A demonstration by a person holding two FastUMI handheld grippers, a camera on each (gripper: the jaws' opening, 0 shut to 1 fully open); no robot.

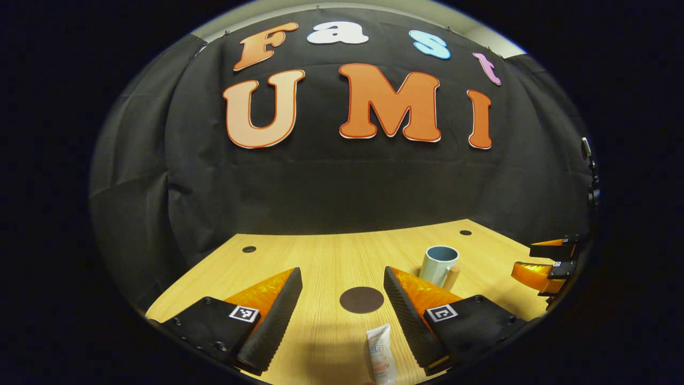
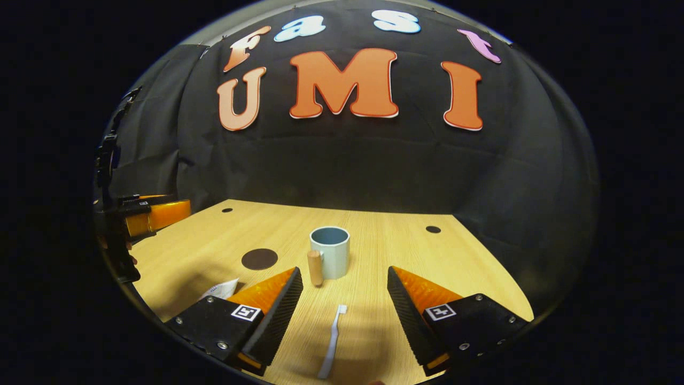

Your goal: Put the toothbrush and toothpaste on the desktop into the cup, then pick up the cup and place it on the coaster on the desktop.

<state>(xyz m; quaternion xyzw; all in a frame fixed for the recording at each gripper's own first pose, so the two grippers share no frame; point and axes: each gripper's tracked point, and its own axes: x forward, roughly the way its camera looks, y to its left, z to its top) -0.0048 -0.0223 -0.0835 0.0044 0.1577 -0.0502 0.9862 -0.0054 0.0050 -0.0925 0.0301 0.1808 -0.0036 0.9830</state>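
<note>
In the left gripper view my left gripper (image 1: 342,313) is open above the desk, and a white toothpaste tube (image 1: 380,361) lies on the wood between its fingers, near the right one. A dark round coaster (image 1: 362,299) lies just beyond. The pale blue cup (image 1: 439,264) with a wooden handle stands upright farther right. In the right gripper view my right gripper (image 2: 344,313) is open, with a white toothbrush (image 2: 332,342) lying flat between its fingers. The cup (image 2: 331,251) stands ahead, the coaster (image 2: 259,259) to its left, the toothpaste (image 2: 220,289) partly behind the left finger.
The light wooden desktop (image 2: 401,251) has small dark holes near its far corners (image 2: 433,229). Black cloth walls close the booth behind and at both sides. The other gripper shows at the right edge (image 1: 550,262) of the left gripper view and at the left edge (image 2: 152,214) of the right gripper view.
</note>
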